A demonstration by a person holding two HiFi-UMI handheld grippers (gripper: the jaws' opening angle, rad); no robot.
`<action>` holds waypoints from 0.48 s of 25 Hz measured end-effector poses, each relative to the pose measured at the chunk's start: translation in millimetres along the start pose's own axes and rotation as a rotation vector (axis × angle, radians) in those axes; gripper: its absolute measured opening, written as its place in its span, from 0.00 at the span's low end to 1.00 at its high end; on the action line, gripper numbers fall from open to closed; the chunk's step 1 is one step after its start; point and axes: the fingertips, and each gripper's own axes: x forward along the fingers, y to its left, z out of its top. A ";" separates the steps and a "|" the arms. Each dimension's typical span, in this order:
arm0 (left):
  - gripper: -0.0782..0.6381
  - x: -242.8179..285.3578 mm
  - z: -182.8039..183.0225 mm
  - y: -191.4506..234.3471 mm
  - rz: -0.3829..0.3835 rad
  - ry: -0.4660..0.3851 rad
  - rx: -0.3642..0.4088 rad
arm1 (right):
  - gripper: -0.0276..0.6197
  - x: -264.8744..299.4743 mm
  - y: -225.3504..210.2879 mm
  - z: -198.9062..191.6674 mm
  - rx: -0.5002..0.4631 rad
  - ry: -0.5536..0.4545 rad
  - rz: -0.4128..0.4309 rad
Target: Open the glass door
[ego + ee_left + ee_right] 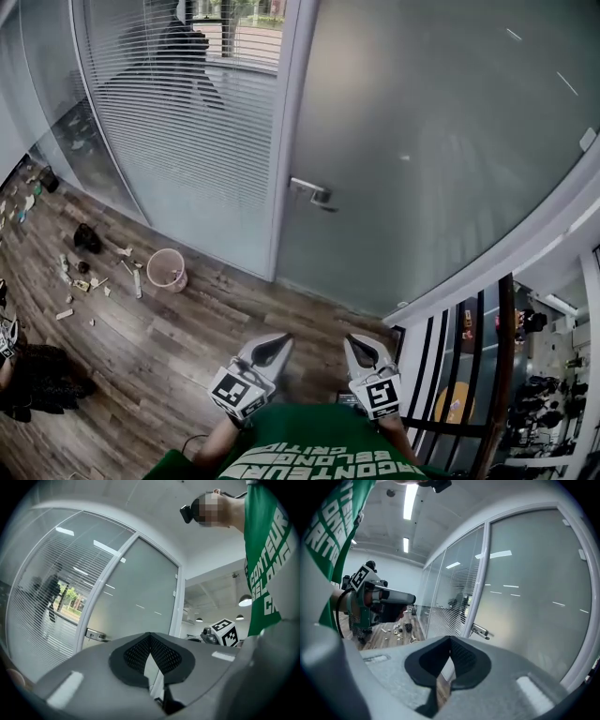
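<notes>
The frosted glass door point(441, 141) stands closed ahead of me in its white frame point(286, 141). Its metal lever handle point(311, 192) sits near the door's left edge. My left gripper point(281, 339) and right gripper point(352, 339) are held low, side by side, well short of the door, both pointing toward it. Each is shut with nothing between the jaws. In the left gripper view, the door point(136, 592) and handle point(96, 635) lie beyond the closed left gripper point(150, 634). The right gripper view shows the handle point(479, 631) past the closed right gripper point(450, 639).
A glass wall with blinds point(178, 122) runs left of the door. On the wooden floor are a pink bin point(167, 269) and scattered debris point(84, 272). A black railing point(469, 375) borders my right. A person in dark clothes point(33, 380) stands at the left edge.
</notes>
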 end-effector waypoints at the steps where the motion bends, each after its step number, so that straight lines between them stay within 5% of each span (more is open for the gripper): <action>1: 0.13 2.4 -0.7 3.3 0.000 0.017 0.035 | 0.03 4.5 -1.0 -1.1 0.009 -0.003 -0.001; 5: 0.13 12.5 -3.0 14.5 -0.013 0.060 0.137 | 0.03 18.2 -5.9 -1.3 0.024 -0.002 -0.005; 12: 0.13 25.6 -15.3 24.4 -0.014 0.093 0.089 | 0.03 30.5 -29.9 -17.0 0.076 0.014 -0.031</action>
